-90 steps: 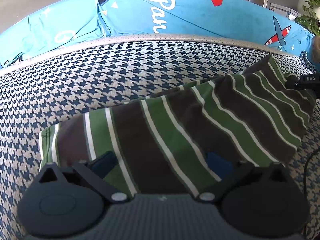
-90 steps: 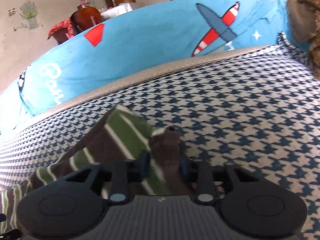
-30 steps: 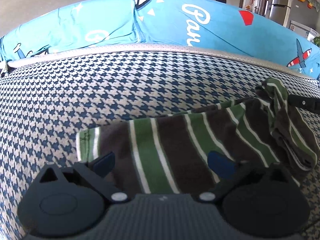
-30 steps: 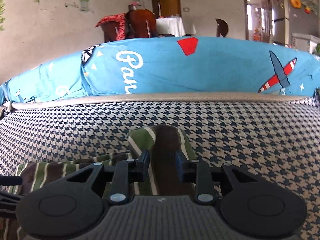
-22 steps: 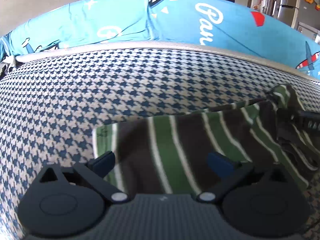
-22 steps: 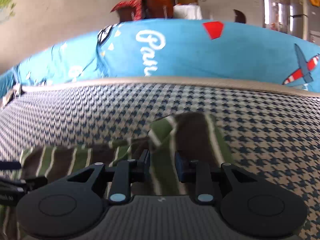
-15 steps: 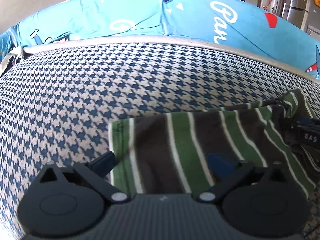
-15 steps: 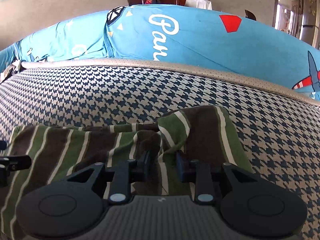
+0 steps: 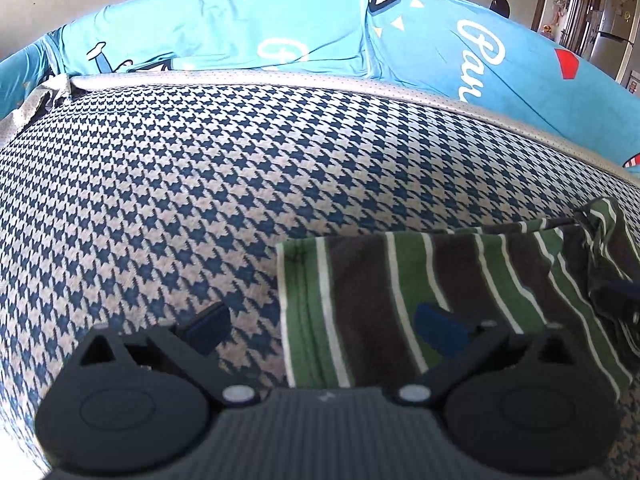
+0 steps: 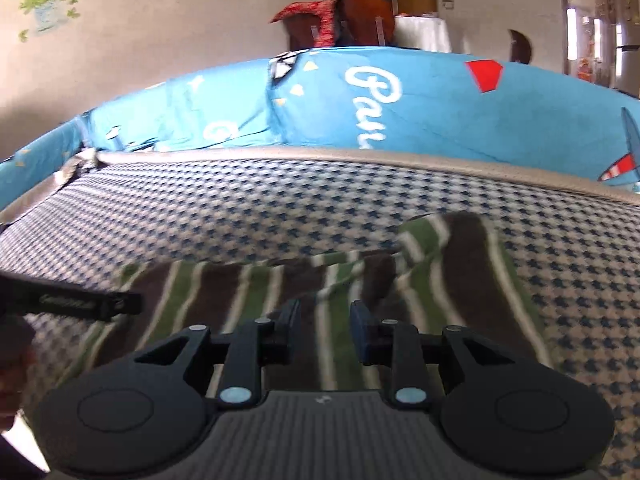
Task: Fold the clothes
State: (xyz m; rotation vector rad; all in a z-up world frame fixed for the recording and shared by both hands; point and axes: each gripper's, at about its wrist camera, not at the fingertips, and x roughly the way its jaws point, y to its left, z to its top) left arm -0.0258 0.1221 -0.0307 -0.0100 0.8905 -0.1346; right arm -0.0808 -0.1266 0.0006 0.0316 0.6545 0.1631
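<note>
The striped shirt (image 9: 420, 300) lies as a long, already narrowed band on the houndstooth cushion (image 9: 200, 184), in front of the blue cushions (image 9: 280, 40) that line the cushion's far edge. Starting at the shirt's left end, the left gripper (image 9: 320, 328) hovers over the short edge with its fingers spread wide: one blue pad (image 9: 208, 326) sits over bare cushion just left of the shirt, the other over the stripes, and nothing is pinched between them. That end lies flat and square. Toward the middle the cloth is smooth, apart from a low ridge along the far edge. At the shirt's right end, the right gripper (image 10: 324, 330) has its fingers drawn narrow, with a raised fold of shirt between them; the cloth rises from the cushion there into a hump, so it appears gripped, though blur makes the pad contact hard to confirm. In the right wrist view the lifted end curls over the part of the shirt lying to its left, with the left gripper's finger showing at the far left of the shirt. I judge the lengthwise folding done and the crosswise fold only begun: the right end has yet to be laid down on the left end, aligned and pressed flat.
</note>
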